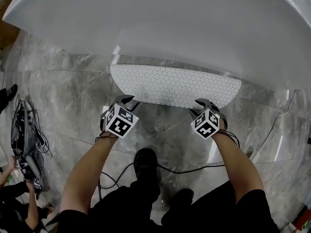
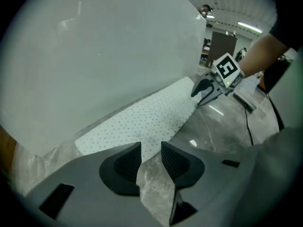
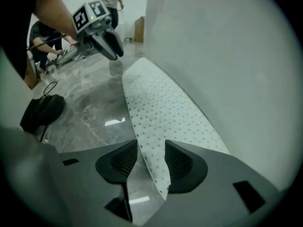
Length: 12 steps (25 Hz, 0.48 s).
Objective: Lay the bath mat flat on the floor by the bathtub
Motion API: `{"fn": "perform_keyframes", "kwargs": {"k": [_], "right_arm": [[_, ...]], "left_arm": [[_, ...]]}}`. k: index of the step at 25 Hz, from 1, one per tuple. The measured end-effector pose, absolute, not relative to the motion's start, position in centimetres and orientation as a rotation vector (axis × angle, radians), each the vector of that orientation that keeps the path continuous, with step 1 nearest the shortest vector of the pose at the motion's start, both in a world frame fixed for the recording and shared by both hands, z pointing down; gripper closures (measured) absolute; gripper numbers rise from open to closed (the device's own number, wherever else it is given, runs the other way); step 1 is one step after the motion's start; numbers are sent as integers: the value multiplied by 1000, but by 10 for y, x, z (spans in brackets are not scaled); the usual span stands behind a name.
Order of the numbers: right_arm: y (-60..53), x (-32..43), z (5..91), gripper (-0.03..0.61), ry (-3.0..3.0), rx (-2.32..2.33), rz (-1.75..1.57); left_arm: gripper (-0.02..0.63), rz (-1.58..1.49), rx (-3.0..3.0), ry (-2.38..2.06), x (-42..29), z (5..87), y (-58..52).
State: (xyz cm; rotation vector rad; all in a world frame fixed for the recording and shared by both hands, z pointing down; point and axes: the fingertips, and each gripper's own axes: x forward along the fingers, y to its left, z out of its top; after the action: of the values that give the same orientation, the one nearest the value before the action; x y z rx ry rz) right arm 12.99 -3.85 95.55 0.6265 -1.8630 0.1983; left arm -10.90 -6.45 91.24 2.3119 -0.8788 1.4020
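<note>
Gaping empty at bath mat [image 1: 175, 86] edge, left tongs [image 1: 125, 100], right tongs [image 1: 203, 103]

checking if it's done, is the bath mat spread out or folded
Spread flat: the bath mat lies in one layer on the floor along the bathtub, no folds visible.

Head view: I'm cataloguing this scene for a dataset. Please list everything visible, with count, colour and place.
white dotted rubber bath mat: one, white, flat on floor beside tub
smooth white bathtub: one, white, top
grey marble floor: one, grey, underneath
thin black cable: one, black, near feet
cabled equipment bundle: one, grey-black, far left
black shoes: two, black, bottom centre
left gripper: one, open, mat's near edge
right gripper: one, open, mat's near edge
</note>
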Motion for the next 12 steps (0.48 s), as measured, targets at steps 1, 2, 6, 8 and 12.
{"fn": "perform_keyframes", "kwargs": {"k": [1, 2, 6, 8, 12], "right_arm": [[-37, 122, 967, 382, -1854, 591, 176], [-36, 115, 976, 380, -1846, 565, 158], [-35, 110, 994, 379, -1836, 498, 155], [-38, 110, 994, 377, -1853, 488, 166], [-38, 109, 996, 418, -1871, 469, 178]], "left_arm": [[469, 1443, 2329, -833, -102, 918, -61], [468, 1476, 2344, -794, -96, 923, -57], [451, 1521, 2365, -696, -80, 937, -49], [443, 1519, 2363, -685, -76, 941, -51], [429, 1515, 2330, -664, -75, 952, -50]]}}
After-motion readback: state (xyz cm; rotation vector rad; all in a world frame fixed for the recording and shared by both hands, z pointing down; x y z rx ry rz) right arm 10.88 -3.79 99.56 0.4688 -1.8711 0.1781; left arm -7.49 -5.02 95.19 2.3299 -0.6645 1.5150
